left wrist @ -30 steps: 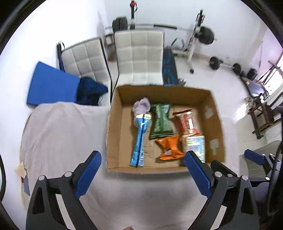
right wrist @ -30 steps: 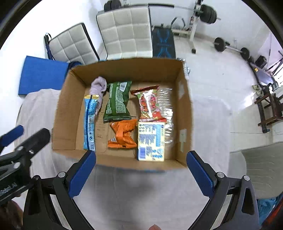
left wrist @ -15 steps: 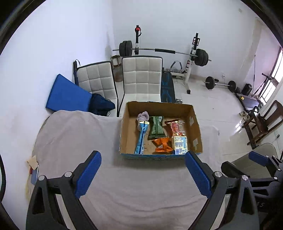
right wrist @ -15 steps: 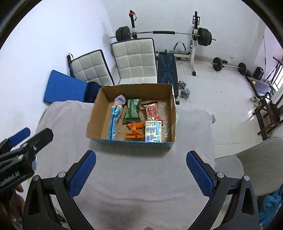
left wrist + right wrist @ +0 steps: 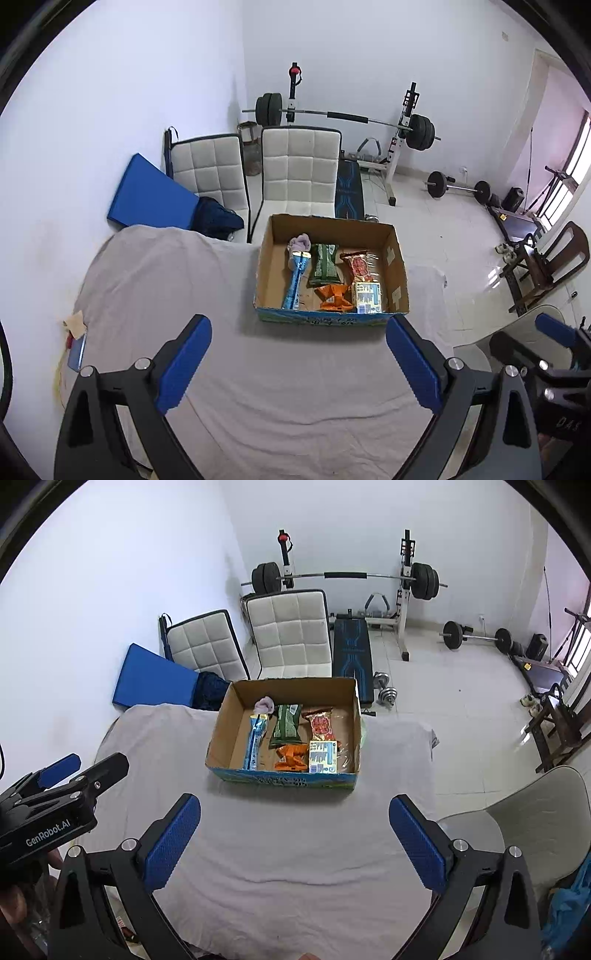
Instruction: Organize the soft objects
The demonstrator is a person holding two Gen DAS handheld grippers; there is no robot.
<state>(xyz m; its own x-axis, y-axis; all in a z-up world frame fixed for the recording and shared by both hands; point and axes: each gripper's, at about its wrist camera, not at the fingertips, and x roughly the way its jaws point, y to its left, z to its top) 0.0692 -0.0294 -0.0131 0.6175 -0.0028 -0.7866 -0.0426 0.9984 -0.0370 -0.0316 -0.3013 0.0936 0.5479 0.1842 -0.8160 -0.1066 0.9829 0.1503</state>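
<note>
An open cardboard box point(image 5: 397, 258) point(image 5: 218, 731) stands on a table covered with a grey cloth point(image 5: 166, 280) point(image 5: 295, 834). In it lie a long blue packet point(image 5: 295, 282) point(image 5: 255, 742), a lilac soft object point(image 5: 300, 242) point(image 5: 265, 704), a green packet point(image 5: 324, 263) point(image 5: 286, 725), a red packet point(image 5: 358, 264) point(image 5: 322, 725), an orange packet point(image 5: 332, 295) point(image 5: 290, 757) and a pale blue carton point(image 5: 365, 297) point(image 5: 322, 756). My left gripper point(image 5: 299, 363) and right gripper point(image 5: 295, 840) are both open and empty, well back from the box above the near cloth.
Two white padded chairs point(image 5: 299, 170) point(image 5: 288, 631) and a blue mat point(image 5: 151, 197) stand behind the table. A barbell rack point(image 5: 343, 578) and dumbbells point(image 5: 386, 688) are on the floor. A grey chair point(image 5: 524, 812) is at the right. Small papers point(image 5: 75, 321) lie at the table's left edge.
Both grippers have pulled back and up from the box, which now looks much smaller and farther. Both stayed open and empty. The box contents have not moved.
</note>
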